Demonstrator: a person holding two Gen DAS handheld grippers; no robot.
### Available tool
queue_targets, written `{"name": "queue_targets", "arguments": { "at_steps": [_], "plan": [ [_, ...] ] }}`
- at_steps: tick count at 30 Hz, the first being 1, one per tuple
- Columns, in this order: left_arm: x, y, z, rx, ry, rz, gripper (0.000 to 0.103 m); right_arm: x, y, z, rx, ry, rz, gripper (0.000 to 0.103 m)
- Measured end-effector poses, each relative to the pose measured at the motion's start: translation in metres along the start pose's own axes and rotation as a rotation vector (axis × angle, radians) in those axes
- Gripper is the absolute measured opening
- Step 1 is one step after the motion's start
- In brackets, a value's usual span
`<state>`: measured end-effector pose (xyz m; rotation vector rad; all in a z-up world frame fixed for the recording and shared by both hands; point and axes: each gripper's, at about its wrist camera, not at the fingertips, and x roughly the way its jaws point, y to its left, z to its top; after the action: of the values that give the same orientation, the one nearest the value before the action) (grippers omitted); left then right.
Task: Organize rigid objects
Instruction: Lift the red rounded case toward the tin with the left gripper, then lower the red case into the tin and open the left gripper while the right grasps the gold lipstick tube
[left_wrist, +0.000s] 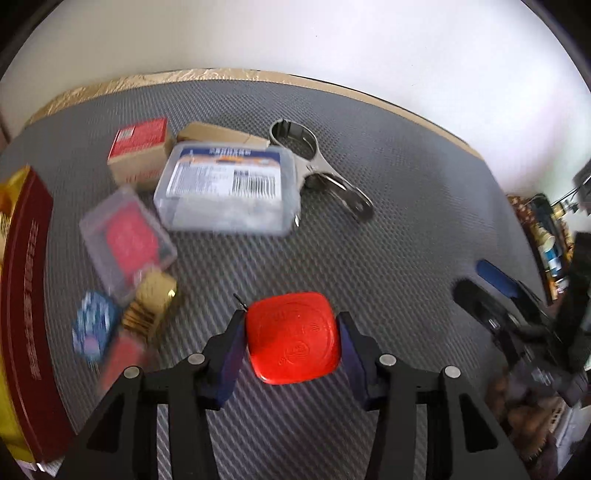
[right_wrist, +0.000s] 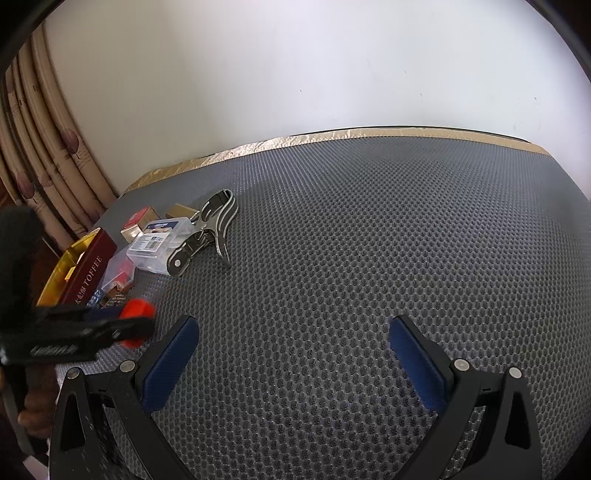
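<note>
My left gripper (left_wrist: 291, 325) is shut on a red rounded-square lid or tin (left_wrist: 293, 336) and holds it above the grey mat; it also shows at the left of the right wrist view (right_wrist: 137, 328). My right gripper (right_wrist: 293, 332) is open and empty over bare mat. A pile lies at the left: a clear labelled plastic box (left_wrist: 227, 186), a small clear case with red contents (left_wrist: 127, 242), a red-topped carton (left_wrist: 138, 153), a metal clip (left_wrist: 321, 173), a gold item (left_wrist: 151, 301) and a blue round item (left_wrist: 94, 325).
A dark red toffee tin with gold interior (right_wrist: 86, 266) stands at the far left of the grey textured mat (right_wrist: 369, 240). A white wall runs behind the table's far edge. Curtains (right_wrist: 44, 155) hang at the left. Clutter sits off the right table edge (left_wrist: 546, 258).
</note>
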<state>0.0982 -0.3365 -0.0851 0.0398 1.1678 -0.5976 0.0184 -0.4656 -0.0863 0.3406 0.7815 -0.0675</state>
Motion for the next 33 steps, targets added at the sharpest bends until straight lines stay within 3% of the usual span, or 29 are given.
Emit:
{"name": "queue_targets", "arguments": {
  "at_steps": [6,10,17,21,24,26,27,32,33],
  "plan": [
    [-0.026,0.01,-0.018,-0.027,-0.005,-0.053,0.049,0.005,0.001,0.0,0.001,0.021,-0.013,0.103],
    [-0.068,0.02,-0.025,-0.031,-0.068,-0.041,0.049,0.008,0.002,0.001,0.0,0.029,-0.023,0.103],
    [-0.135,0.068,-0.027,-0.107,-0.178,0.036,0.049,0.014,0.004,0.002,-0.013,0.044,-0.052,0.103],
    [-0.157,0.104,-0.032,-0.154,-0.222,0.108,0.049,0.018,0.007,0.003,-0.029,0.062,-0.086,0.103],
    [-0.163,0.131,-0.037,-0.212,-0.236,0.118,0.049,0.021,0.014,0.003,-0.047,0.087,-0.128,0.103],
    [-0.169,0.148,-0.041,-0.258,-0.239,0.122,0.049,0.019,0.023,0.002,-0.008,0.109,-0.04,0.103],
    [-0.17,0.154,-0.042,-0.271,-0.24,0.122,0.049,0.017,0.035,0.001,0.021,0.119,0.047,0.103],
    [-0.162,0.176,-0.042,-0.306,-0.247,0.126,0.049,0.031,0.11,0.006,-0.008,0.201,0.206,0.101],
    [-0.161,0.178,-0.042,-0.307,-0.247,0.123,0.049,0.037,0.123,0.007,-0.002,0.223,0.238,0.095]
  ]
}}
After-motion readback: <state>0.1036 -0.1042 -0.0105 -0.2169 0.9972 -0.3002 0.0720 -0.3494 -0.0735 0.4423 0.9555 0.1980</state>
